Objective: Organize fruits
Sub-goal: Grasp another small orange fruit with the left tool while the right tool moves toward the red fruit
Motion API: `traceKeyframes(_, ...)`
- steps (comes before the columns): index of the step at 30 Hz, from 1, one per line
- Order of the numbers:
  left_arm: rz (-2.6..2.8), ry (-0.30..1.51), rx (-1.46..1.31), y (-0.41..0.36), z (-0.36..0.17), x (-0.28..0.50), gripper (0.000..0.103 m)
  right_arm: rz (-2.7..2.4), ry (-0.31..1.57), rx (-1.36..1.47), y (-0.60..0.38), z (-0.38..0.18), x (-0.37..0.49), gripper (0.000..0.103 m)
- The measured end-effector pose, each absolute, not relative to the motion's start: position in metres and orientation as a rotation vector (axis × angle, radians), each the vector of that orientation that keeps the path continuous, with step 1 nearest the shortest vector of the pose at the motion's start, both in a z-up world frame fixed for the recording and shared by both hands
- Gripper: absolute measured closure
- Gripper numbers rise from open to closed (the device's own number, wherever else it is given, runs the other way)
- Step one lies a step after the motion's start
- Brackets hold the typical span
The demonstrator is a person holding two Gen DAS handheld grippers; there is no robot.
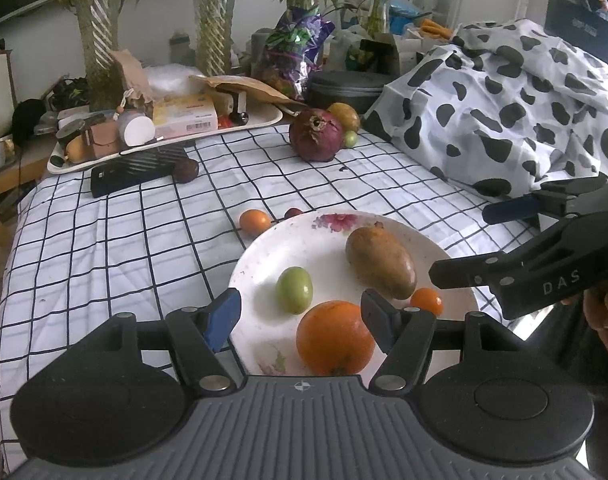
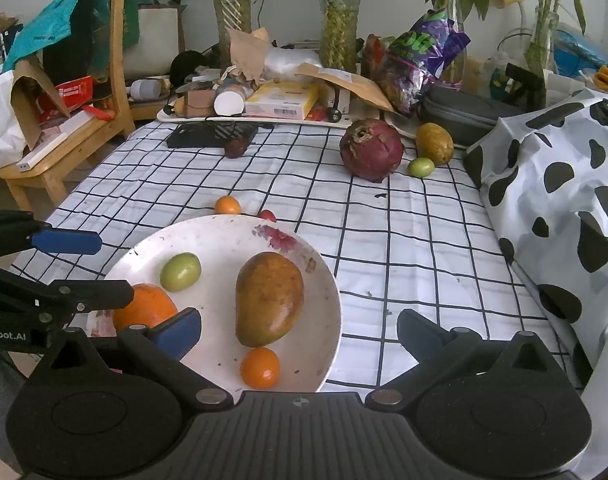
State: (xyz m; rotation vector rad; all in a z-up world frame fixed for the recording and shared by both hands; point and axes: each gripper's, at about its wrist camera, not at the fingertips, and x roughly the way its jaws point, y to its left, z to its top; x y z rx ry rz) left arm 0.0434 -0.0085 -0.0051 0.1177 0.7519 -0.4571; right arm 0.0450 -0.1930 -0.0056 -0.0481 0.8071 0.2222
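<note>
Glossy round plate [image 2: 327, 280] holds oval mango [image 2: 268, 298] — both grippers [image 1: 300, 314] [image 2: 300, 330] gape wide, empty.

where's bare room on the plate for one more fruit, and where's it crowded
Bare room: the plate's far-left arc, between the green fruit and the flower print, and its right rim beside the mango. Crowded: the near edge, where the large orange, the small orange and the mango sit close.

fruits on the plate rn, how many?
4 on the plate: mango in the middle, green fruit toward its far left, large orange at the left edge, small orange at the near rim. None looks hidden.
</note>
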Motion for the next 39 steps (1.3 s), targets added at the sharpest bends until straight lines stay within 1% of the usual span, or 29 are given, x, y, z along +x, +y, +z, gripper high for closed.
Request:
traceKeyframes(13, -0.454, 0.746, 0.099, -0.005, -0.002, 0.062, 0.038, 0.2, 0.805, -0.053, -0.193, -0.007, 0.049, 0.0)
traceKeyframes(26, -0.49, 0.782, 0.067, 0.001, -0.007, 0.107, 0.039, 0.153, 0.801, -0.045, -0.201, -0.012, 0.077, 0.0)
traceKeyframes(29, -0.499, 0.8, 0.061, 0.001, -0.01, 0.119, 0.041, 0.15, 0.8, -0.056, -0.201, -0.013, 0.085, 0.0)
traceKeyframes(30, -0.501, 0.806, 0.059, 0.002, -0.011, 0.124, 0.046, 0.149, 0.8, -0.059, -0.202, -0.014, 0.089, 0.0)
traceKeyframes(39, -0.507, 0.873, 0.058, 0.003, -0.024, 0.165, 0.048, 0.144, 0.808, -0.078, -0.204, -0.02, 0.12, 0.0)
